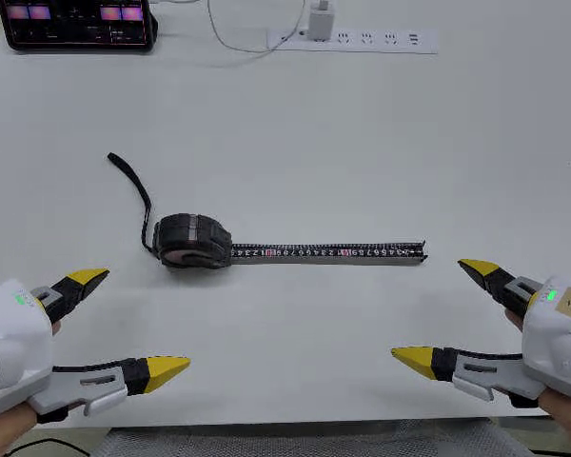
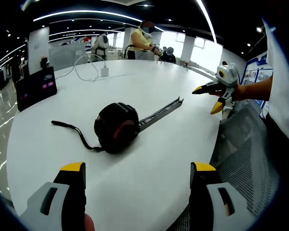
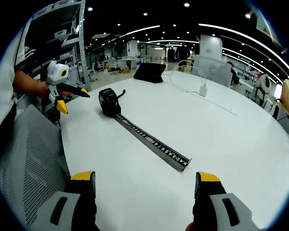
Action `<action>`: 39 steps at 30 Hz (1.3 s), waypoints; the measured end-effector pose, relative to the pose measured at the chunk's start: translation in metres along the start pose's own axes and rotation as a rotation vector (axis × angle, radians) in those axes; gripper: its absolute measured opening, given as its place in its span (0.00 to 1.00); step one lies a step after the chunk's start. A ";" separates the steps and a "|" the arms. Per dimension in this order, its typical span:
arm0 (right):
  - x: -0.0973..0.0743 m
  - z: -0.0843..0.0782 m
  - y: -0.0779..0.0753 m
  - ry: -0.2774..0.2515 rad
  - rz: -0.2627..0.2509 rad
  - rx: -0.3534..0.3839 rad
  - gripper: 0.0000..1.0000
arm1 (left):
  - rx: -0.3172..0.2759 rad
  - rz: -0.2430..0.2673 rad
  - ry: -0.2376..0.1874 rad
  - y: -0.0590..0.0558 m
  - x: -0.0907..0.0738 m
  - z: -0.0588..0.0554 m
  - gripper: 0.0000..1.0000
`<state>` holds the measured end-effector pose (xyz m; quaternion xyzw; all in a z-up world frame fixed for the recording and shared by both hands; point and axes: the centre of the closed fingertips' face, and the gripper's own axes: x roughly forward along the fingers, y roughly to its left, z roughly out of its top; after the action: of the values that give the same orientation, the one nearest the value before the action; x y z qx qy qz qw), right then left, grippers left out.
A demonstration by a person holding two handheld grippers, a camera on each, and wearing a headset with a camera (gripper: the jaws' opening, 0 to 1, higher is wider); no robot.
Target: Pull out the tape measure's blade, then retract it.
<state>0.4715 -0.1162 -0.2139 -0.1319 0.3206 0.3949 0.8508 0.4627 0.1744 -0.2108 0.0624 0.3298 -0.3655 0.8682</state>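
Two empty sets of fingers are held spread: left gripper, right gripper. The chunky black tape measure is parked ahead of the left fingers, its thin steel blade run out toward the right ones. Probably springy and slick; best pinched at the hook.
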 end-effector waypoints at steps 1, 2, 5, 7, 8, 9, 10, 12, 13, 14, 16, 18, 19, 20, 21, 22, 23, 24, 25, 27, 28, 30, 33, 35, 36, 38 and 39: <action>0.000 0.001 0.000 -0.003 -0.001 0.001 0.83 | -0.004 -0.002 0.000 0.000 0.000 0.000 0.87; 0.000 0.001 0.000 -0.005 0.000 0.005 0.83 | -0.004 0.001 -0.002 0.000 0.000 0.001 0.87; 0.001 0.001 0.001 -0.003 0.000 0.002 0.83 | -0.003 -0.005 -0.006 -0.001 0.001 0.004 0.87; 0.001 0.001 0.001 -0.004 0.002 0.001 0.83 | 0.009 -0.002 -0.004 -0.001 0.000 0.005 0.87; 0.000 0.001 0.001 -0.003 0.002 0.001 0.83 | 0.007 -0.003 -0.006 0.000 -0.001 0.005 0.87; 0.000 0.001 0.001 -0.002 0.001 0.000 0.83 | 0.004 -0.004 -0.007 0.000 -0.001 0.006 0.87; 0.000 0.001 0.001 -0.002 0.001 0.000 0.83 | 0.006 -0.004 -0.007 0.000 -0.002 0.006 0.87; -0.001 0.001 0.001 -0.003 0.000 0.000 0.83 | 0.007 -0.003 -0.005 0.000 -0.002 0.006 0.87; -0.001 0.001 0.000 -0.002 0.000 -0.002 0.83 | 0.006 -0.003 -0.005 0.000 -0.002 0.006 0.87; -0.001 0.001 0.000 -0.001 0.000 -0.004 0.83 | 0.006 -0.004 -0.005 0.000 -0.001 0.006 0.87; -0.001 0.001 0.000 0.001 0.000 -0.006 0.83 | 0.003 -0.006 -0.008 -0.001 -0.001 0.007 0.87; -0.001 0.001 0.001 0.000 -0.001 -0.005 0.83 | 0.004 -0.008 -0.008 -0.002 -0.001 0.007 0.87; -0.001 0.001 0.001 0.000 0.000 -0.005 0.83 | 0.006 -0.007 -0.006 -0.002 -0.001 0.007 0.87; -0.001 0.001 0.001 0.001 0.000 -0.006 0.83 | 0.006 -0.007 -0.006 -0.002 -0.001 0.006 0.87; -0.001 0.001 0.001 0.003 0.001 -0.008 0.83 | 0.004 -0.008 -0.005 -0.002 -0.001 0.006 0.87; -0.001 0.000 0.002 0.008 0.003 -0.014 0.83 | 0.003 -0.007 -0.007 -0.002 -0.002 0.006 0.87; -0.001 0.000 0.003 0.008 0.005 -0.016 0.83 | 0.004 -0.006 -0.006 -0.002 -0.002 0.006 0.87; -0.001 0.001 0.003 0.006 0.005 -0.014 0.83 | 0.005 -0.004 -0.004 -0.002 -0.003 0.005 0.87; -0.001 0.001 0.003 0.005 0.005 -0.014 0.83 | 0.004 -0.004 -0.005 -0.002 -0.003 0.005 0.87; -0.001 0.002 0.003 0.005 0.005 -0.013 0.83 | -0.001 -0.001 -0.006 -0.001 -0.004 0.005 0.87; -0.001 0.002 0.003 0.005 0.005 -0.013 0.83 | -0.002 -0.001 -0.007 -0.001 -0.004 0.006 0.87; -0.002 0.002 0.003 0.005 0.006 -0.013 0.83 | -0.002 0.000 -0.007 0.000 -0.004 0.006 0.87; -0.002 0.002 0.002 0.004 0.004 -0.015 0.83 | -0.004 0.002 -0.009 0.000 -0.004 0.006 0.87; -0.002 0.002 0.001 0.003 -0.001 -0.015 0.82 | -0.001 0.004 -0.009 0.001 -0.005 0.006 0.87; -0.002 0.002 0.001 0.002 0.000 -0.014 0.82 | -0.002 0.004 -0.009 0.001 -0.005 0.006 0.87; -0.002 0.003 0.002 0.000 0.000 -0.014 0.82 | -0.004 0.007 -0.010 0.001 -0.005 0.007 0.87; -0.002 0.003 0.002 0.001 0.000 -0.016 0.82 | -0.006 0.007 -0.012 0.002 -0.005 0.007 0.87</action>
<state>0.4700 -0.1147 -0.2102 -0.1392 0.3179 0.3972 0.8496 0.4647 0.1763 -0.2023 0.0588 0.3256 -0.3619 0.8715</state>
